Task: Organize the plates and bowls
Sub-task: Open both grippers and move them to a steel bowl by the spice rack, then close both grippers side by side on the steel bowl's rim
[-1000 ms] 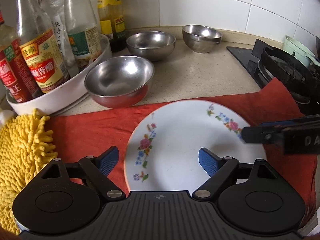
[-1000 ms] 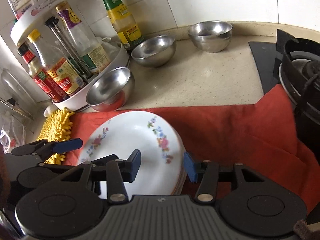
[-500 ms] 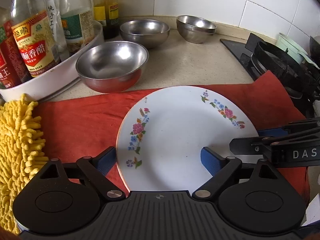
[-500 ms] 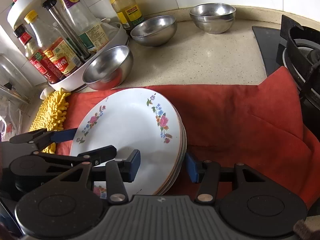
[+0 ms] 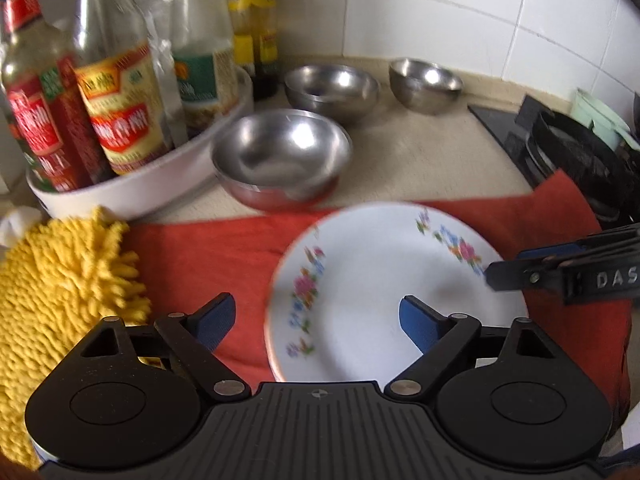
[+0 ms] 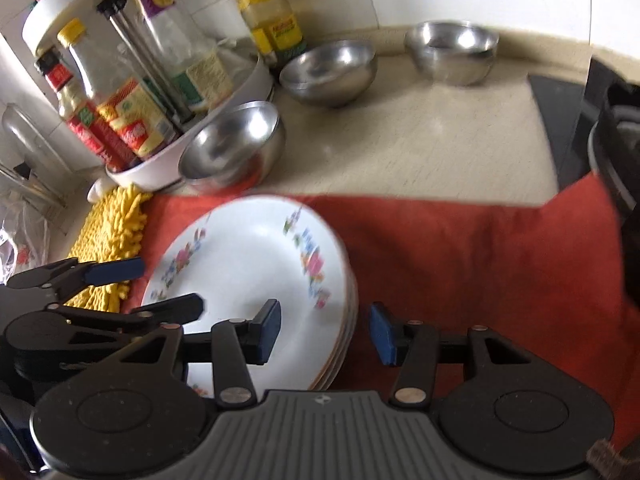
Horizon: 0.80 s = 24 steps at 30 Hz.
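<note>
Plates (image 6: 256, 276) sit stacked on the red cloth (image 6: 460, 248), three steel bowls (image 5: 280, 156) loose on the counter behind. Your right gripper (image 6: 324, 332) straddles the stack's right rim, jaws partly open and gripping nothing; your left gripper (image 5: 316, 320) spreads wide over its left edge, also empty. Close on the top rim alone and the stack could slide or tip.

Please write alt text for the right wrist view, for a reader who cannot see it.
The open right gripper straddles the right edge of a stack of floral plates on a red cloth. Three steel bowls and a tray of sauce bottles stand behind.
</note>
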### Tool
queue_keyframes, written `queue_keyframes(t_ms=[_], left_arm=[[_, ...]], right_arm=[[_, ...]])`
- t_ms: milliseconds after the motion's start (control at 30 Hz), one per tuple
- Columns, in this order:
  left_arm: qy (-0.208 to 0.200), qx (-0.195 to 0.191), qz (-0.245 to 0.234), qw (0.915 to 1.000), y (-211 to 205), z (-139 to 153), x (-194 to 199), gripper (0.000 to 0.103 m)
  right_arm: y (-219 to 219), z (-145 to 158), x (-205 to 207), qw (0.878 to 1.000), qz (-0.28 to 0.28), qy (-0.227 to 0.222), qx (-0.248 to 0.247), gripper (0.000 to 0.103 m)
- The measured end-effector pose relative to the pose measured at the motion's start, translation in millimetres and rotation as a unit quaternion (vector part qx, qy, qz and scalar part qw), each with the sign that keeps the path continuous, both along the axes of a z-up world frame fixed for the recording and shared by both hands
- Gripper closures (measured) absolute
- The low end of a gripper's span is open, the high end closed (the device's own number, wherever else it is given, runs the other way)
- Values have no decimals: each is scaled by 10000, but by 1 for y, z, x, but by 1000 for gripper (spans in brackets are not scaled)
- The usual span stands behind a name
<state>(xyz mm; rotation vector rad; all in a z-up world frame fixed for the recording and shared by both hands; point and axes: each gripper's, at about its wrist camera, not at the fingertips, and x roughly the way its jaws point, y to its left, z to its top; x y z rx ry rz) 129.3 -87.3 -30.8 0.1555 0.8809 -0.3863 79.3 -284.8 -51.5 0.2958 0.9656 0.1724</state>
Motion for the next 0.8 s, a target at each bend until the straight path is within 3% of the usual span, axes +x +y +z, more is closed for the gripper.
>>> queue_keyframes(t_ms=[200, 400, 667, 800], left_arm=[[-260, 73, 231, 9994, 7, 15, 22, 8], [-321, -36, 520, 9981, 5, 25, 56, 7], [-152, -75, 792, 9967, -1, 10, 97, 7], [45, -137, 750, 9971, -4, -1, 117, 17]], right_arm=[[5, 22, 18, 9993, 95, -339, -122, 56], [20, 36, 61, 9982, 239, -530, -127, 56], [33, 26, 126, 9989, 321, -343, -67, 56], [37, 11, 151, 9988, 475, -121, 57, 57]])
